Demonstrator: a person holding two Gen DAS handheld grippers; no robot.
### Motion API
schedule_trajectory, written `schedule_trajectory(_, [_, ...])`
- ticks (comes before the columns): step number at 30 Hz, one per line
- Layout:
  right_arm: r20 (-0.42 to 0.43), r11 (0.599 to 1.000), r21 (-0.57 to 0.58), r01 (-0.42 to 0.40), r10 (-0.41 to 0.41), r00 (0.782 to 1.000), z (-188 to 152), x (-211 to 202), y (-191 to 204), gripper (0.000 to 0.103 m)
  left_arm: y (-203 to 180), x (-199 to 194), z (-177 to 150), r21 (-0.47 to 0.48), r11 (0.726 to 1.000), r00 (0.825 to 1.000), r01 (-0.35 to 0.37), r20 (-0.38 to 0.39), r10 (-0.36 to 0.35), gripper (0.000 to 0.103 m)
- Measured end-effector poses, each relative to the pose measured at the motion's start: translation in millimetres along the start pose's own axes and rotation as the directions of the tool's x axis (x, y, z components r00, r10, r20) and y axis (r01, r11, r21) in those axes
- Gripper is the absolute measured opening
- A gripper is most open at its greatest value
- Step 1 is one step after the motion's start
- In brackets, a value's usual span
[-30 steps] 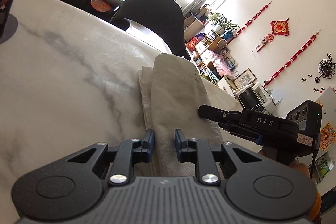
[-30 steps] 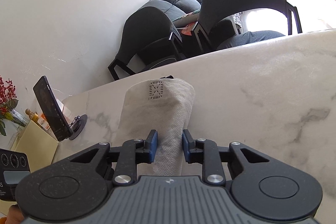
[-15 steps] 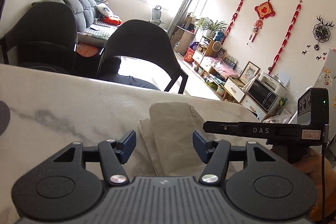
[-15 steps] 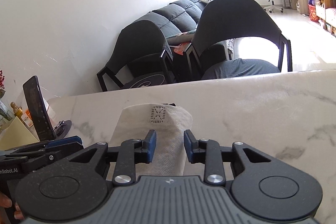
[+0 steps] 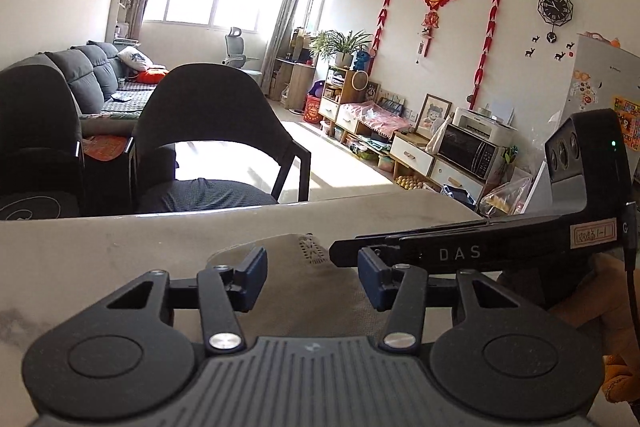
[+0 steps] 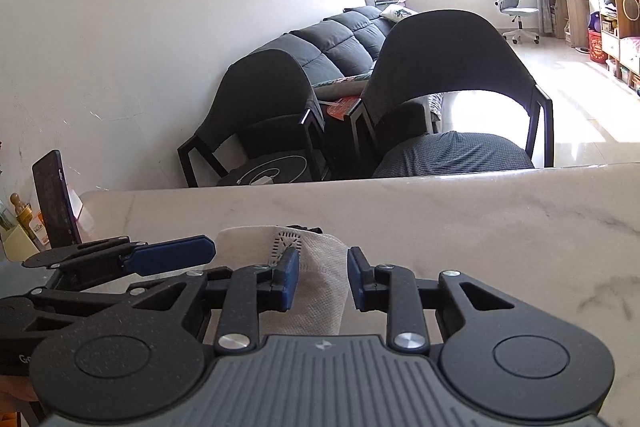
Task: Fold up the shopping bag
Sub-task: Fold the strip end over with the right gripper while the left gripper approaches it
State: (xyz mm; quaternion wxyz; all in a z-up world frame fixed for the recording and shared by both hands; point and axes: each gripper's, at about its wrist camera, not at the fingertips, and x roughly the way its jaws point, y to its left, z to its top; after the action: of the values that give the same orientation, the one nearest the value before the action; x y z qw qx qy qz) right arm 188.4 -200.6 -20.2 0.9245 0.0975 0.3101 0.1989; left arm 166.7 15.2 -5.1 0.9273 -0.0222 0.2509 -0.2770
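Here the folded shopping bag (image 6: 320, 287) lies flat on the marble bench (image 6: 480, 227), running between the fingers of the right hand-held gripper (image 6: 323, 281), which stand slightly apart without pinching it. The left hand-held gripper (image 5: 312, 277) hangs above the bag, its jaws closing, clear of the cloth. One bag, two grippers. The bag is beige, textured, with a stitched square.

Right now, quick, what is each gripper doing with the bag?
Left gripper: open and closing, the folded shopping bag between its jaws, not pinched.
Right gripper: jaws part-open around the bag's edge; a grip cannot be told.
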Motion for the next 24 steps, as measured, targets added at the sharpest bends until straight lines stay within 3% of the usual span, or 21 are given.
schedule_trajectory(6, [0.008, 1.0, 0.003, -0.019, 0.019, 1.0, -0.9, -1.6, -3.0, 0.03, 9.2, 12.6, -18.0, 0.01, 0.999, 0.997, -0.044, -0.059, 0.045, 0.049])
schedule_trajectory(12, [0.019, 0.998, -0.061, -0.032, 0.033, 0.999, -0.3, 1.6, 9.3, 0.03, 22.3, 9.9, -30.4, -0.003, 0.999, 0.997, -0.04, -0.065, 0.04, 0.049])
schedule_trajectory(20, [0.004, 0.989, -0.14, -0.056, 0.057, 0.998, 0.2, 9.0, 25.1, 0.03, 24.2, 6.4, -21.3, -0.001, 0.999, 0.998, -0.04, -0.058, 0.039, 0.049])
schedule_trajectory(24, [-0.028, 0.987, -0.148, -0.062, 0.059, 0.998, -3.4, 20.7, 23.3, 0.023, 29.0, 8.3, -19.7, -0.007, 0.999, 0.997, -0.039, -0.062, 0.038, 0.049])
